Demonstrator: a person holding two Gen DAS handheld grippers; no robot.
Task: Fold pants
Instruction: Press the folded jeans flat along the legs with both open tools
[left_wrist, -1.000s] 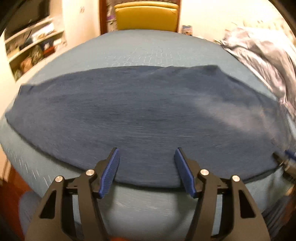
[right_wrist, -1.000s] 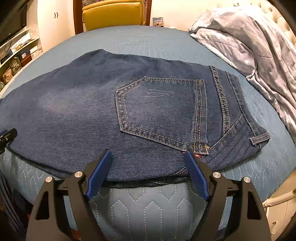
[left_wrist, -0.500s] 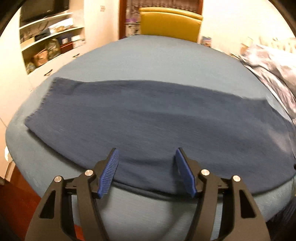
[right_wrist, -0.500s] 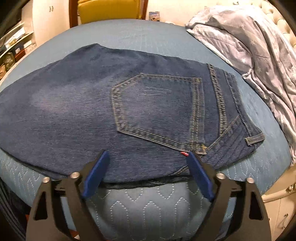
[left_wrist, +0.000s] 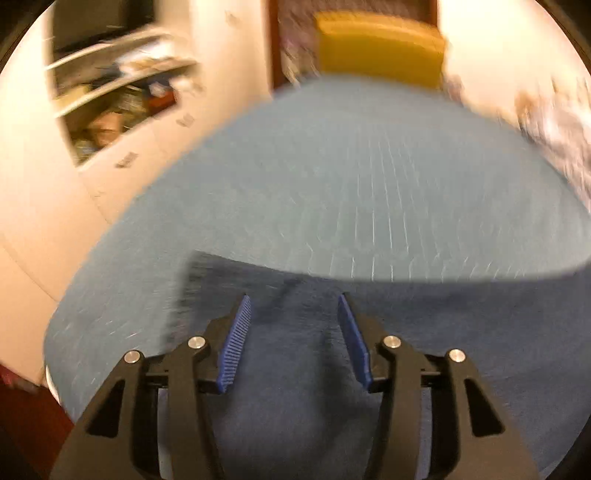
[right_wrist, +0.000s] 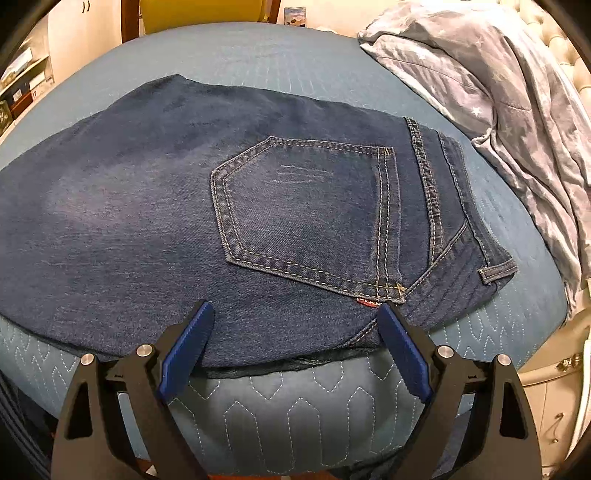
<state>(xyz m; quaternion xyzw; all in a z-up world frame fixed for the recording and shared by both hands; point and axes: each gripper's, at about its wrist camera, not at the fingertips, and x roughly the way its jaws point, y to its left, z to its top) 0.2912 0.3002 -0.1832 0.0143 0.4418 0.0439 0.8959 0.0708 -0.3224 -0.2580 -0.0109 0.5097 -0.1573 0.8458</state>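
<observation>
Dark blue jeans (right_wrist: 147, 206) lie flat on a light blue quilted bed (right_wrist: 303, 417), folded lengthwise, back pocket (right_wrist: 306, 206) up and waistband to the right. My right gripper (right_wrist: 295, 321) is open and empty, hovering at the near edge of the jeans below the pocket. In the blurred left wrist view, my left gripper (left_wrist: 293, 306) is open and empty over the leg end of the jeans (left_wrist: 295, 369), whose hem corner (left_wrist: 195, 262) lies just ahead to the left.
A crumpled grey star-print blanket (right_wrist: 498, 92) lies on the bed's right side. A yellow chair (left_wrist: 380, 51) stands beyond the far edge. White shelves with clutter (left_wrist: 110, 96) are at the left. A cream bed frame (right_wrist: 554, 369) shows at lower right.
My left gripper has swept fast to the left along the jeans, from mid-leg to the hem end. My right gripper has edged slightly closer to the waist area. Both stay open.
</observation>
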